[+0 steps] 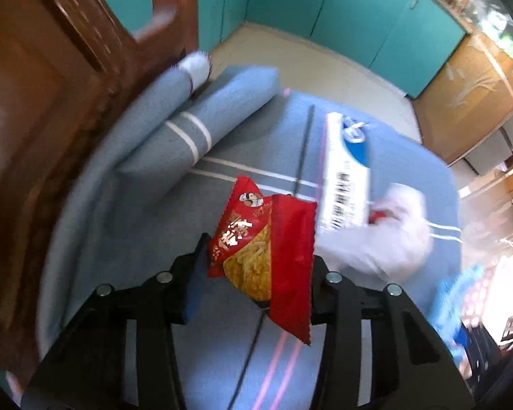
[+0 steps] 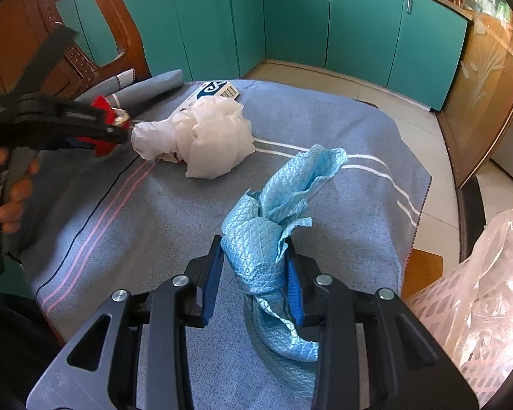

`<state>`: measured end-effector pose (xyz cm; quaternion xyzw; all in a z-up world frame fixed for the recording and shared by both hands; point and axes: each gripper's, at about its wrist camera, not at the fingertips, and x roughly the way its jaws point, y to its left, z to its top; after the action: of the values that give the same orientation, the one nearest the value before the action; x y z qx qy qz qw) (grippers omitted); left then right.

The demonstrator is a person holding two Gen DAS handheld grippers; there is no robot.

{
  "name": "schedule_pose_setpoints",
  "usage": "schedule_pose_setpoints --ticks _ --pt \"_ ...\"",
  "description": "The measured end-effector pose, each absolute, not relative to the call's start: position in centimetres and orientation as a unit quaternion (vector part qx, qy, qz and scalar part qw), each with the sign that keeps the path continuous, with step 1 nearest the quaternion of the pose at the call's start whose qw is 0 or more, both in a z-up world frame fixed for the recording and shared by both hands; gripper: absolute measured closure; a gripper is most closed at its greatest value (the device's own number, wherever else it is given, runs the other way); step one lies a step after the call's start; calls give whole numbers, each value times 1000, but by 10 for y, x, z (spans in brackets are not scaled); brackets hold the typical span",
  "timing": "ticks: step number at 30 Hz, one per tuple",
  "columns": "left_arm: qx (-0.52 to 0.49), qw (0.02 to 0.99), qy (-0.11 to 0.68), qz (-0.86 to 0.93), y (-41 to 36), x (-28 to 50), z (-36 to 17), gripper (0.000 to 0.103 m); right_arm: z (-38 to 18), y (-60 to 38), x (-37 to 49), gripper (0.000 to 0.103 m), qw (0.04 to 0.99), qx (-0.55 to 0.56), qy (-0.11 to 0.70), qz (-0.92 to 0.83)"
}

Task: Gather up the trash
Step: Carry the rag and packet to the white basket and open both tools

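Our left gripper [image 1: 256, 256] pinches the red snack bag [image 1: 266, 249], white crumpled paper [image 2: 205, 136] just ahead; our right gripper [image 2: 253, 273] clamps the blue cloth [image 2: 273, 212].

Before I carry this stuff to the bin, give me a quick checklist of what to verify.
1. Left tongs gripping the red snack packet: ok, packet sits between the fingers.
2. Right tongs gripping the blue cloth: ok, pinched between the blue pads.
3. Table cleared of trash: not ok, white crumpled tissue and white and blue box remain.
4. Lined pink basket within reach: ok, beside the right tongs.
5. Basket has spare room: cannot tell.
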<state>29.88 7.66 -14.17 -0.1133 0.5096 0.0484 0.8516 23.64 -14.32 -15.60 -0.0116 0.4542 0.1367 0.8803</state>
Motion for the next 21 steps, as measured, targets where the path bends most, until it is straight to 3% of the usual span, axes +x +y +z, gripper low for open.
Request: schedule_pose_setpoints --ticks 9,21 --pt "5 931 363 34 17 234 -72 56 -130 -154 219 69 897 -4 419 139" --pt "-8 935 342 -90 -83 234 -47 56 -68 -248 168 69 936 17 348 47"
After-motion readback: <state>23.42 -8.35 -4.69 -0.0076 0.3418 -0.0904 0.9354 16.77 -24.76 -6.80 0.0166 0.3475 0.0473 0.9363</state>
